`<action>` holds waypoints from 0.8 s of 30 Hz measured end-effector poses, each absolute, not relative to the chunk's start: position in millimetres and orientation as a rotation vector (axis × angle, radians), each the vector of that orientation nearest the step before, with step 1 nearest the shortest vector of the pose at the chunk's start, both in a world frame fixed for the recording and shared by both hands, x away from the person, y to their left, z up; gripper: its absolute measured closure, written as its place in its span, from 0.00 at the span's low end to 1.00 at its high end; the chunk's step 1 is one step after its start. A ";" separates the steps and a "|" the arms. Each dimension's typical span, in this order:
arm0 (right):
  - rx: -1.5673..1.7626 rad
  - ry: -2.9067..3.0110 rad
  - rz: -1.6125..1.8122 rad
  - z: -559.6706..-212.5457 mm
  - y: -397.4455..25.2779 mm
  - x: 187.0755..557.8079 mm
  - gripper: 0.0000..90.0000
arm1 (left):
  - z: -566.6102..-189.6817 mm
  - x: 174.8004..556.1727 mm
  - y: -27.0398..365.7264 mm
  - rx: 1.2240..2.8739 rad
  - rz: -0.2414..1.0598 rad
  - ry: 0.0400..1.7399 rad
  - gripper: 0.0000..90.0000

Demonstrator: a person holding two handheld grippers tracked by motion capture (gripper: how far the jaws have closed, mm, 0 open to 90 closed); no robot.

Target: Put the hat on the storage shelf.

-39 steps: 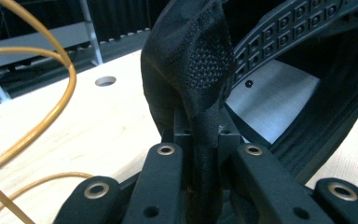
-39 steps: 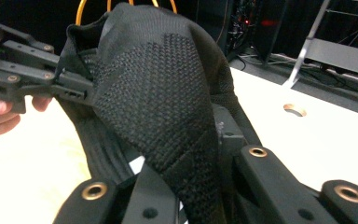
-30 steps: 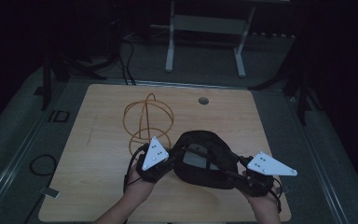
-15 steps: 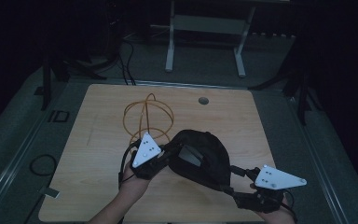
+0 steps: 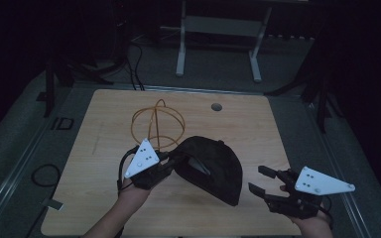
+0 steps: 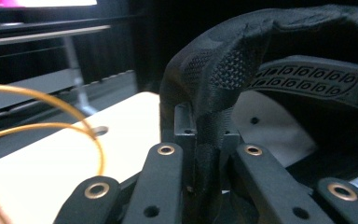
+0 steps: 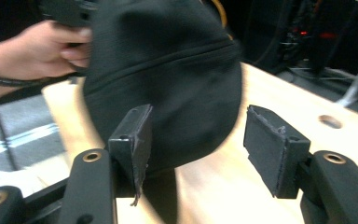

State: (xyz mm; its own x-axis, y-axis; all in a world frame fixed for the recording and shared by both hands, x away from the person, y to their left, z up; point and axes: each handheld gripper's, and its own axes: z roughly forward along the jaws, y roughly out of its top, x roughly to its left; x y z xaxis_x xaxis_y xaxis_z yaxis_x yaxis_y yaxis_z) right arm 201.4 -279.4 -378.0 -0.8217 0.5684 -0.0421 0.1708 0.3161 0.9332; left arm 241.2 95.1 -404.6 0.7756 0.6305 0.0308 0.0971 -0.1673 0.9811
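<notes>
A black cap hangs tilted over the middle of the wooden table. My left gripper is shut on the cap's left edge; in the left gripper view the mesh fabric is pinched between the jaws of my left gripper. My right gripper stands open to the right of the cap, apart from it. In the right gripper view the cap hangs just beyond the open pads, with my right gripper empty.
An orange wire sphere frame stands on the table behind the cap and curves through the left gripper view as a wire. A small round hole sits near the table's far edge. A metal stand is on the floor beyond.
My right gripper has let go of the cap and drawn back to the right, now open. The left gripper still holds the cap, which swung to hang from its left edge.
</notes>
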 end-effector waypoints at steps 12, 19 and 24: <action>0.449 2.355 1.493 -370.0 -234.6 224.9 0.44 | -405.2 237.6 95.1 1.745 0.412 0.359 0.95; 0.387 2.367 1.531 -366.9 -226.3 224.9 0.53 | -403.3 235.2 91.4 1.749 0.387 0.307 0.95; 0.332 2.381 1.528 -368.1 -223.1 225.2 0.65 | -403.6 236.9 92.4 1.743 0.375 0.316 0.95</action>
State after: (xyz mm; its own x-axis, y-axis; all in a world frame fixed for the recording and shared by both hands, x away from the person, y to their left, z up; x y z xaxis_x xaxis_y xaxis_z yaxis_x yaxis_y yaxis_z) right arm 225.2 -223.1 -368.1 -0.9309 0.3454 -0.1190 0.0358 0.4103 0.9112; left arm 236.9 92.4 -403.6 0.9092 0.4091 0.0774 0.0067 -0.2001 0.9797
